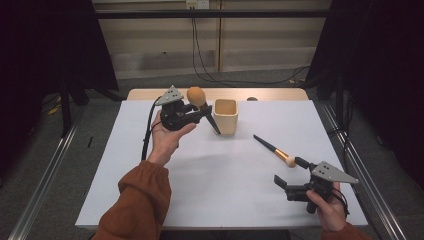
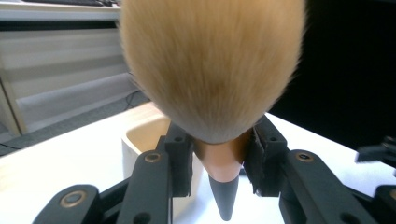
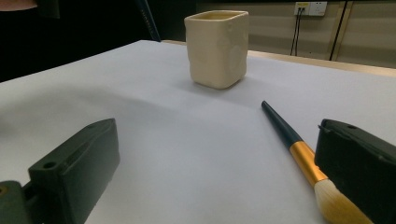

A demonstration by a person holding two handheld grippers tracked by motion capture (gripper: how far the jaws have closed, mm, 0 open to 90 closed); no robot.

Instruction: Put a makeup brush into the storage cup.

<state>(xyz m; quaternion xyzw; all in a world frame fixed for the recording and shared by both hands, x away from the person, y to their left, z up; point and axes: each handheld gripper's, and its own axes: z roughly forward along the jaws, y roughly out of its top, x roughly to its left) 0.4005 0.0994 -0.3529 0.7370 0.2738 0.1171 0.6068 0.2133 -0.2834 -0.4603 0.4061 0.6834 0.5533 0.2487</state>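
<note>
left gripper [image 1: 200, 116] clamps big brush [image 1: 200, 102] at the ferrule, handle tip down beside cup [image 1: 225, 116]. center tip over the opening, lower straight. right gripper [image 1: 281, 182] wide, empty, near small brush [image 1: 274, 148].

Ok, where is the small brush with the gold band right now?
High view: small brush lies flat on the table, right of the cup, bristles beside the right gripper.

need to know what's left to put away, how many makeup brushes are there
2. A big fluffy brush is clamped in the left gripper beside the cream cup. A smaller brush lies on the table near the right gripper.
</note>
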